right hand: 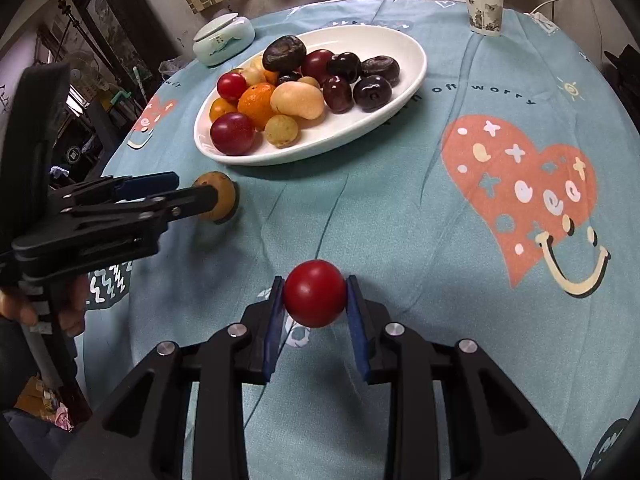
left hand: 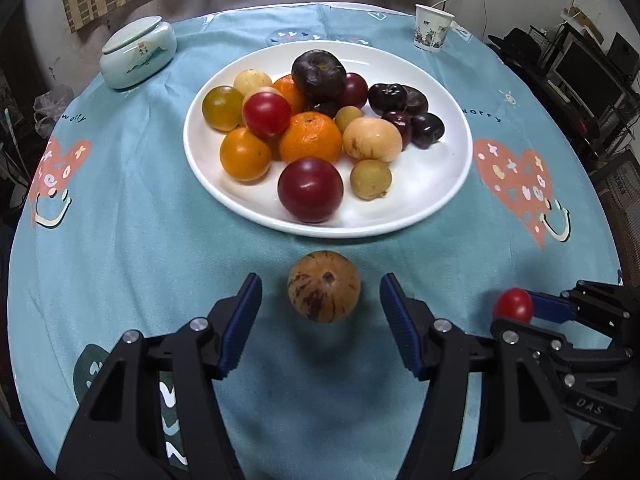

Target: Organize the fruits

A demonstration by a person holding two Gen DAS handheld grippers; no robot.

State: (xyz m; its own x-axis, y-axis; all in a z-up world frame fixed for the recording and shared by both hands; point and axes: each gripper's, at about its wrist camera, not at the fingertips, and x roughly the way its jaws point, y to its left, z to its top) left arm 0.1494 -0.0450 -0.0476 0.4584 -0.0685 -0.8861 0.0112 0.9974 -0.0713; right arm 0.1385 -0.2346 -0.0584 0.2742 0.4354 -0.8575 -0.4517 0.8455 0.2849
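Observation:
A white plate (left hand: 448, 184) holds several fruits: oranges, red and dark plums, yellow-brown ones. It also shows in the right wrist view (right hand: 404, 80). A brown streaked fruit (left hand: 324, 287) lies on the cloth in front of the plate, between the fingers of my open left gripper (left hand: 321, 292), not touched by either pad. It shows in the right wrist view too (right hand: 224, 196), with the left gripper (right hand: 192, 192) around it. My right gripper (right hand: 315, 294) is shut on a red tomato (right hand: 315, 293), held just above the cloth. In the left wrist view the tomato (left hand: 513, 305) and right gripper (left hand: 516, 312) are at right.
A round table carries a teal cloth (left hand: 120, 200) with heart prints. A pale lidded ceramic jar (left hand: 138, 52) stands at back left, a paper cup (left hand: 432, 28) at back right. Furniture and clutter surround the table.

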